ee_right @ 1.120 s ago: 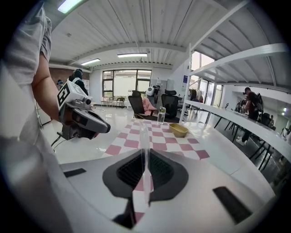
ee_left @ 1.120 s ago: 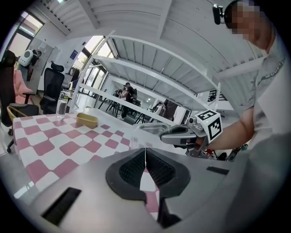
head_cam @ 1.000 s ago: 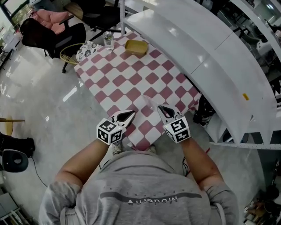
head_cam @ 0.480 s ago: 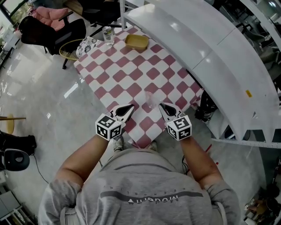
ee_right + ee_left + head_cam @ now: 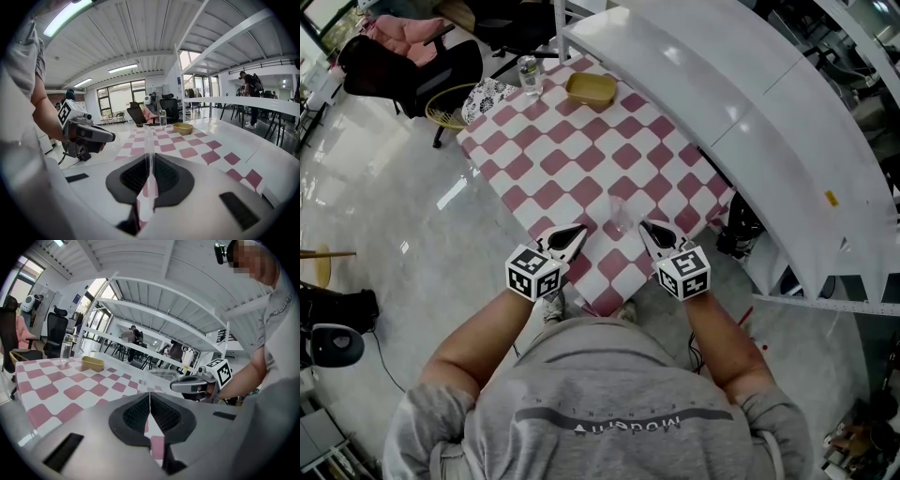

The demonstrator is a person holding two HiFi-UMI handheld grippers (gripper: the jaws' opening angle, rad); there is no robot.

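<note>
A clear plastic cup [image 5: 621, 216] stands upright on the pink-and-white checked table [image 5: 581, 159], near its front edge. My left gripper [image 5: 578, 230] hovers just left of the cup and my right gripper [image 5: 643, 227] just right of it, neither touching it. Both point inward at the cup with jaws pressed together and nothing between them. In the left gripper view the left gripper [image 5: 150, 395] faces the cup [image 5: 157, 379], with the right gripper [image 5: 187, 384] beyond. In the right gripper view the right gripper [image 5: 151, 157] faces the cup [image 5: 148, 138]; the left gripper [image 5: 89, 133] hangs to the left.
A yellow bowl [image 5: 591, 89] and a clear bottle [image 5: 530, 73] sit at the table's far end. A long white counter [image 5: 741, 122] runs along the right. Black chairs [image 5: 412, 66] stand beyond the far corner. Glossy floor [image 5: 384, 216] lies to the left.
Both grippers have edged slightly forward and levelled out, so the cup now sits between their tips. The jaws stayed shut. The cup, bowl and bottle have not moved.
</note>
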